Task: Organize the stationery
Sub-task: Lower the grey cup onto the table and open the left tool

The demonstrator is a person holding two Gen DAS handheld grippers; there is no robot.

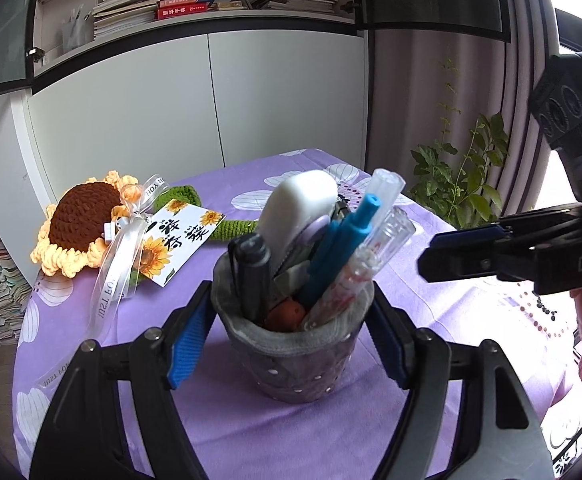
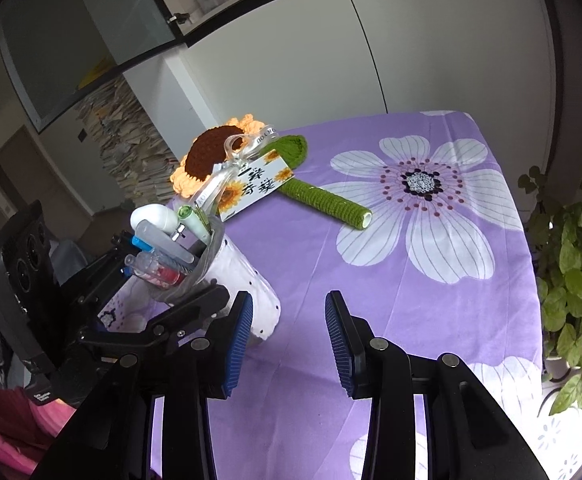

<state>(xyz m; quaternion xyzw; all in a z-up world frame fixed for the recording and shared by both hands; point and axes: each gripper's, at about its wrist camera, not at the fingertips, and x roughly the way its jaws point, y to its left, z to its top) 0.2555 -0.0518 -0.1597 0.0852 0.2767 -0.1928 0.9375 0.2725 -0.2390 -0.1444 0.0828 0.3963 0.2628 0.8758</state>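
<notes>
A grey fabric pen holder [image 1: 295, 354] stands on the purple cloth, filled with several pens, a blue marker [image 1: 341, 254], a clear pen [image 1: 357, 276] and a white correction-tape case [image 1: 297, 208]. My left gripper [image 1: 291, 334] is closed around the holder, one blue pad on each side of its rim. The holder also shows in the right wrist view [image 2: 227, 280], with the left gripper's fingers [image 2: 195, 304] on it. My right gripper [image 2: 289, 344] is open and empty just right of the holder; it shows at the right of the left wrist view [image 1: 443, 258].
A crocheted sunflower [image 1: 79, 226] with a ribbon and a card [image 1: 179, 238] lies at the table's back left; its green stem [image 2: 327, 196] reaches toward the middle. A potted plant [image 2: 575, 264] stands off the right edge. White cabinets stand behind.
</notes>
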